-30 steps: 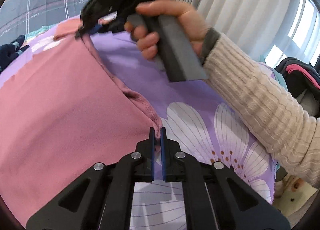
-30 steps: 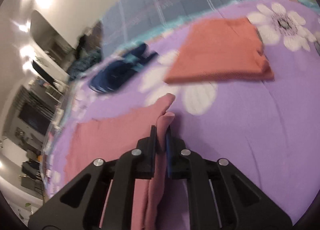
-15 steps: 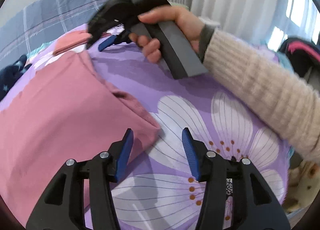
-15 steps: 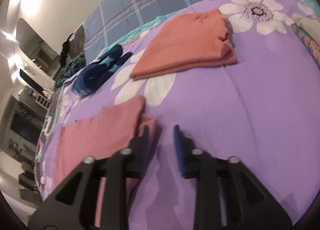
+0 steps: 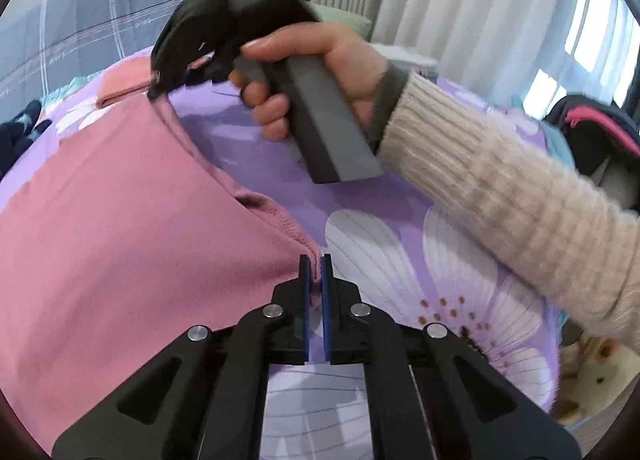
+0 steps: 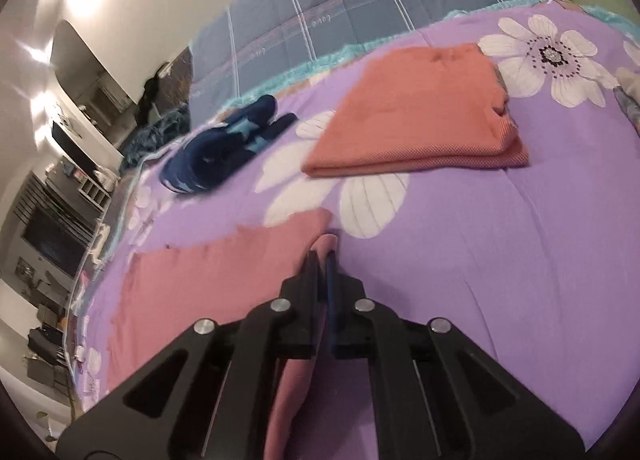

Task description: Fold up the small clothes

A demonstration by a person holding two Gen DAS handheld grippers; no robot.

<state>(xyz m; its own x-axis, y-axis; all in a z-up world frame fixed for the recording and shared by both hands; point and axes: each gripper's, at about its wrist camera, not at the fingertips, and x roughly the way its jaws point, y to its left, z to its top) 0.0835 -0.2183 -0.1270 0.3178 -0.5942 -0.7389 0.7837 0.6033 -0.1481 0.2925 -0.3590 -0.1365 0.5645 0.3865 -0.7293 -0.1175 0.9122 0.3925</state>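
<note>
- Left tongs (image 5: 315, 274): blue-padded fingers pressed together on the near corner of the pink garment (image 5: 132, 220), pinching its hemmed edge.
- Right tongs (image 6: 322, 260): fingers clamped on the far corner of the same pink garment (image 6: 208, 276); a fold of its cloth rises between the pads and hangs back under the tool.
- Right tongs in the left wrist view (image 5: 160, 78): the tip sits on the far corner of the garment, slightly blurred; the person's right hand (image 5: 320, 72) grips the grey handle, with a cream ribbed sleeve (image 5: 520, 184) covering the arm.
- Pink garment: spread flat on the bed (image 6: 500, 260), its right-hand edge stretched between the two tongs.
- Bed: covered with a purple sheet printed with large white flowers; a grey-blue checked blanket (image 6: 380, 0) lies at its far end.
- Folded orange garment (image 6: 420, 112): lies on the sheet beyond the pink garment, well apart from it.
- Dark blue garment (image 6: 224, 152): bundled, unfolded, to the left of the orange one.
- White curtains (image 5: 460, 0): hang behind the right hand.
</note>
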